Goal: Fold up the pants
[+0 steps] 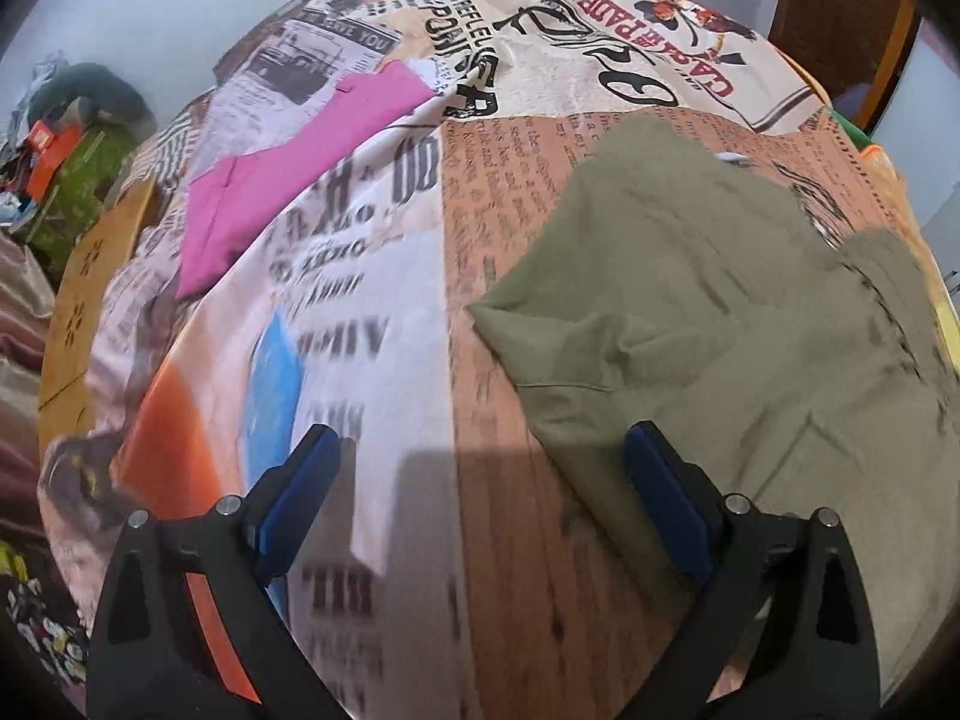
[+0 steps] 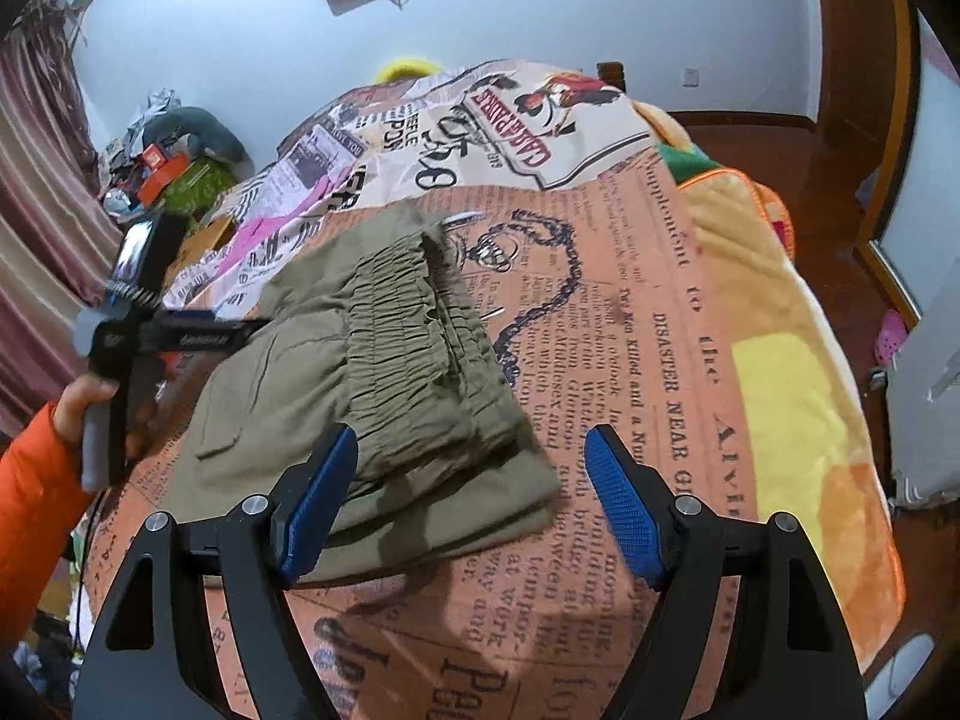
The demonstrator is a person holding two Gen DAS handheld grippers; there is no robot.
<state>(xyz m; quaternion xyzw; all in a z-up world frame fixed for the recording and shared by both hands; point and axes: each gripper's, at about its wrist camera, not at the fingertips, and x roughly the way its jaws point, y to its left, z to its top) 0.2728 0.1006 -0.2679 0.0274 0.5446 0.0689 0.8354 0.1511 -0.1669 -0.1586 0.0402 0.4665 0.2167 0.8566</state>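
Olive-green pants [image 2: 384,372] lie folded into a thick bundle on the newspaper-print bedspread [image 2: 648,324], elastic waistband on top. In the left wrist view the pants [image 1: 738,312] spread across the right half. My left gripper [image 1: 480,450] is open and empty, just left of the pants' near edge; its right finger overlaps the cloth's edge. It also shows in the right wrist view [image 2: 174,330], held by a hand in an orange sleeve. My right gripper [image 2: 471,450] is open and empty, hovering over the bundle's near right corner.
A folded pink garment [image 1: 288,180] lies on the bedspread at the far left. A cluttered pile [image 2: 162,162] sits by the wall beyond the bed. An orange-yellow blanket [image 2: 780,372] covers the bed's right side. Curtains [image 2: 36,192] hang at left.
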